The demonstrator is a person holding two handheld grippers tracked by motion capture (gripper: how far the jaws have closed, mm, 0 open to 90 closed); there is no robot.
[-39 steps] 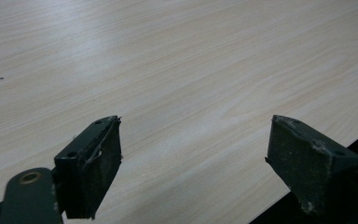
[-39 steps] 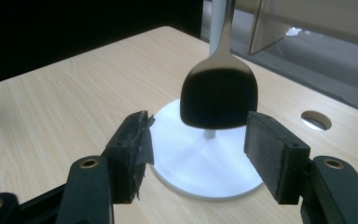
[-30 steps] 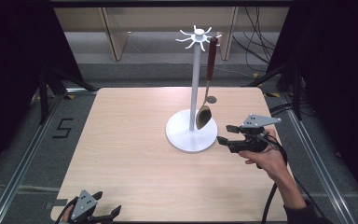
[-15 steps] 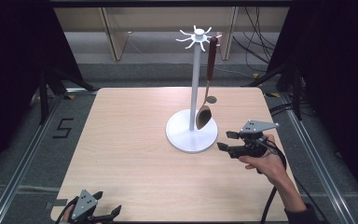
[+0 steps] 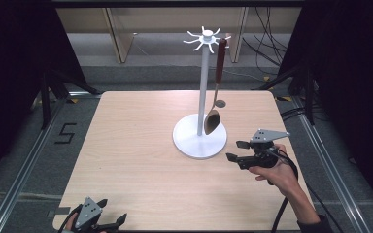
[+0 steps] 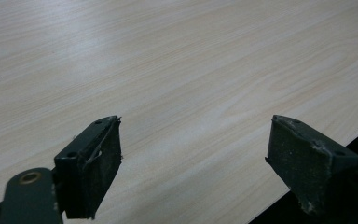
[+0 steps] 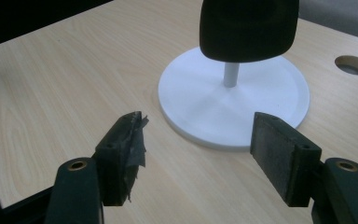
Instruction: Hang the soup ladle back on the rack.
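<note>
A white hanging stand [image 5: 204,87] rises from a round base [image 5: 189,141] at the middle of the wooden table [image 5: 136,145]. From one of its top hooks hangs a spoon [image 5: 212,120] with a reddish-brown handle, its bowl just above the base. My right gripper [image 5: 235,150] is open and empty, right of the base and pointing at it. In the right gripper view the base [image 7: 205,102] lies just beyond the open gripper [image 7: 198,126], with the dark spoon bowl [image 7: 249,28] above. My left gripper [image 5: 112,211] is open at the near left edge, over bare wood [image 6: 193,135].
A round hole [image 5: 220,103] is cut in the tabletop behind the stand, also seen as a hole [image 7: 353,65] in the right gripper view. Black curtains flank the table, and cables lie on the floor at the back right. The table's near edge [image 6: 335,144] runs beside my left gripper.
My right gripper has drawn back a little from the stand toward the near edge, still open. The left gripper and the spoon have not moved.
</note>
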